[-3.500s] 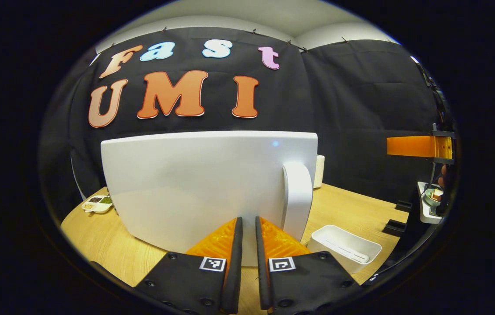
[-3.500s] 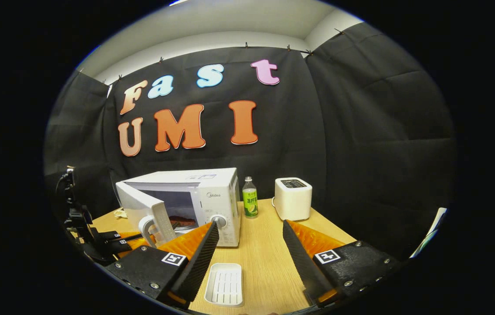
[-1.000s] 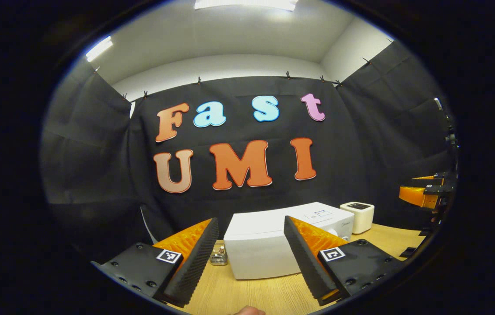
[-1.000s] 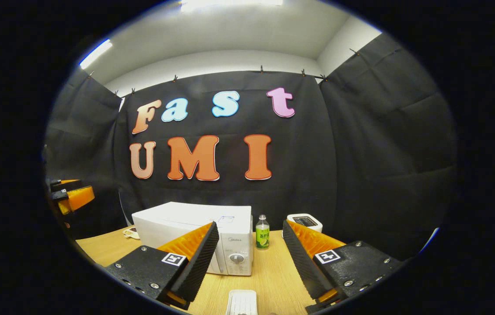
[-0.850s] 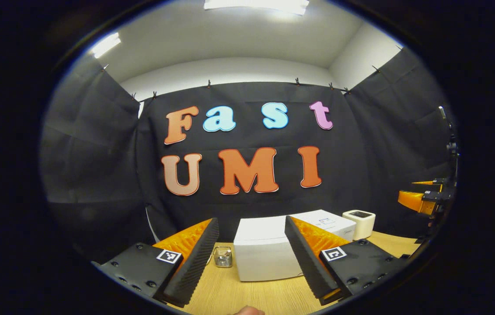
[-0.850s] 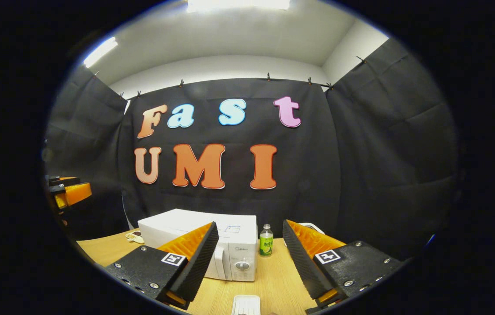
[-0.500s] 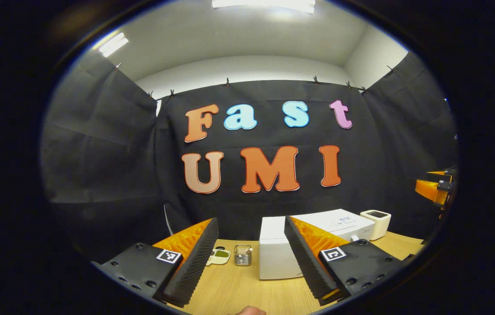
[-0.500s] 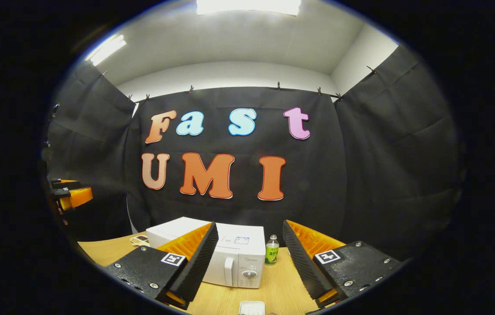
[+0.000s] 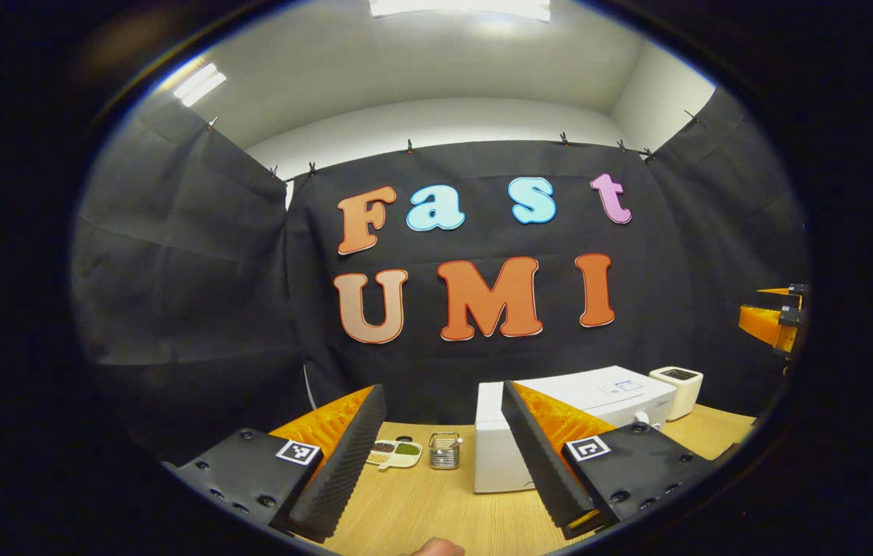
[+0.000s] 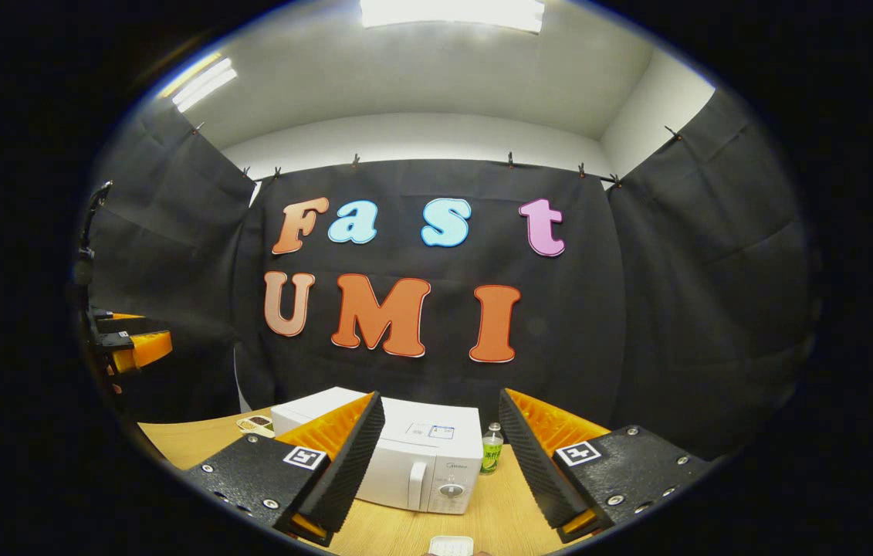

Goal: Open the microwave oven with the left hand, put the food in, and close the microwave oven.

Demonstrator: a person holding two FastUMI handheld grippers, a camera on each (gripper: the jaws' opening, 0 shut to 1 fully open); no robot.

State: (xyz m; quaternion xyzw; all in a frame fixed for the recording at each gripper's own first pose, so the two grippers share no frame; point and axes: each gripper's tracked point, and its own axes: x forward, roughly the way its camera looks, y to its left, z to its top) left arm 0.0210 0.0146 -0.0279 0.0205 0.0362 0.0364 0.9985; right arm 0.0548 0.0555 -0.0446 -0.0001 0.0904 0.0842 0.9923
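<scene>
Both grippers [image 9: 444, 463] [image 10: 440, 463] gape empty; microwave [image 10: 413, 455] seemingly shut, door facing right gripper

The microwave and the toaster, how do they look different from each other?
The microwave is a wide, low box with a front door handle and dial, seen in the right gripper view; the toaster is a much smaller, upright block with a dark slot on top. The microwave stands nearer the left gripper than the toaster. Both are white and on the wooden table.
</scene>
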